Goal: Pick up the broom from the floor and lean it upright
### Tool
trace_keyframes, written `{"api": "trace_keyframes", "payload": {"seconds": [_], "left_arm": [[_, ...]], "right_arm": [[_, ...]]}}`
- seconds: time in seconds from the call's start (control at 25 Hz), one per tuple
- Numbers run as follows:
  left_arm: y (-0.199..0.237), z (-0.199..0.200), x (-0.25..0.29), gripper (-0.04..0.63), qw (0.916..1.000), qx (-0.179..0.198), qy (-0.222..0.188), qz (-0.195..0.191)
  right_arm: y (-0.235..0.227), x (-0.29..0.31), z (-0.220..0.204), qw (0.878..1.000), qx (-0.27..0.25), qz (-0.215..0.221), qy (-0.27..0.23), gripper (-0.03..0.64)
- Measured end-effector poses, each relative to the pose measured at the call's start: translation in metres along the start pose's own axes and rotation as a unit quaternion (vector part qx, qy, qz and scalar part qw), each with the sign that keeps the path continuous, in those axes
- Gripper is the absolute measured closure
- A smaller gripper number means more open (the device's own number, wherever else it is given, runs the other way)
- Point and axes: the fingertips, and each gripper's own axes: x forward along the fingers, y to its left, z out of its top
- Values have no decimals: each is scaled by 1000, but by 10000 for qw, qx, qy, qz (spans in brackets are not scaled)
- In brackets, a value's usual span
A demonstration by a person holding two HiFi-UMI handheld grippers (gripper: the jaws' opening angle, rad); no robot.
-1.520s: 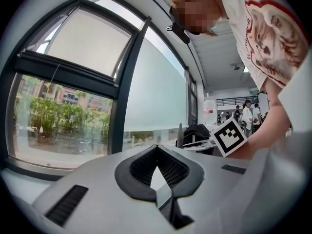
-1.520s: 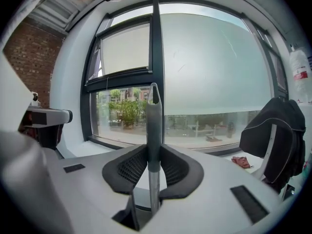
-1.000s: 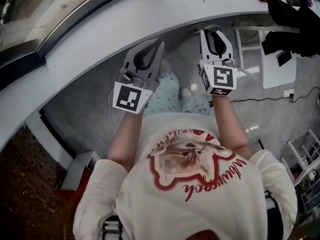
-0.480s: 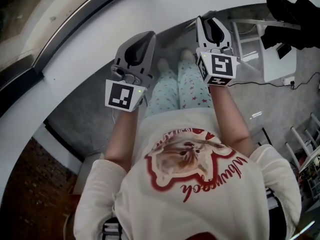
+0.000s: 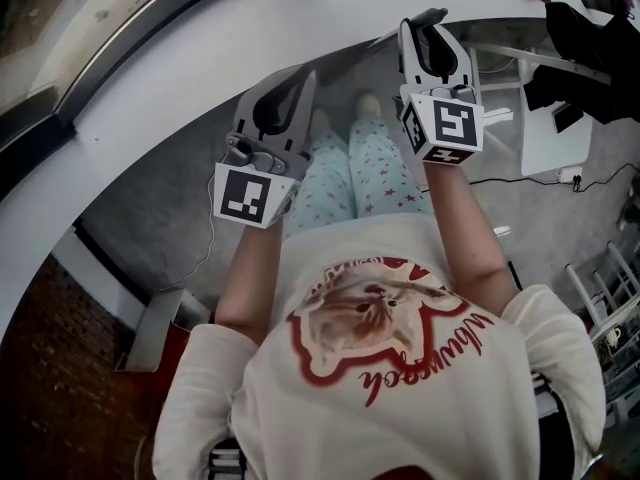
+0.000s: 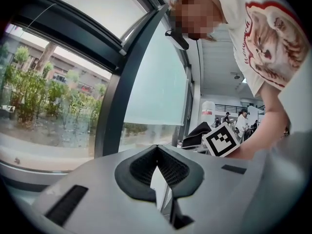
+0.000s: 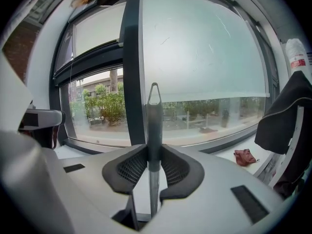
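The broom shows only as its thin grey handle (image 7: pixel 154 123), standing upright with a hanging loop at its top. My right gripper (image 7: pixel 154 152) is shut on this handle, which its dark pads clamp from both sides. In the head view the right gripper (image 5: pixel 432 40) is held out over the grey floor by the white sill, and the handle's end (image 5: pixel 428 15) pokes out beyond its tips. My left gripper (image 5: pixel 300 78) hovers to the left at about the same height. Its jaws (image 6: pixel 156 147) meet at the tips with nothing between them. The broom's head is hidden.
A curved white window sill (image 5: pixel 250 38) and large window panes (image 7: pixel 204 57) lie straight ahead. A red cloth (image 7: pixel 243 156) rests on the sill at right. Dark clothing (image 5: pixel 585 43) hangs over white furniture (image 5: pixel 555 138) at right. A cable (image 5: pixel 540 181) trails on the floor.
Both grippers have shifted up the picture toward the sill while the person's legs stepped beneath them. The right gripper's hold on the handle is unchanged.
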Motion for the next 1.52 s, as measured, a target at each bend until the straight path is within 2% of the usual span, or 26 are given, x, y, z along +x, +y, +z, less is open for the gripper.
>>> {"api": "trace_keyframes", "payload": {"seconds": [0.32, 0.76, 0.96, 1.16, 1.52], "left_arm": [[-3, -11, -2, 577, 10000, -37, 37, 49], [-7, -14, 1, 577, 9998, 53, 148, -147], [-6, -16, 2, 577, 9995, 83, 176, -229], [-10, -16, 1, 577, 9991, 116, 185, -361], [-22, -18, -7, 577, 9978, 172, 223, -599]], "right_arm": [[-9, 8, 1, 9999, -68, 20, -121, 520], [-23, 12, 1, 9997, -63, -60, -212, 517], [-23, 12, 1, 9997, -145, 30, -181, 455], [-29, 9, 0, 9996, -245, -57, -106, 414], [-36, 2, -6, 9997, -173, -180, -3, 399]]}}
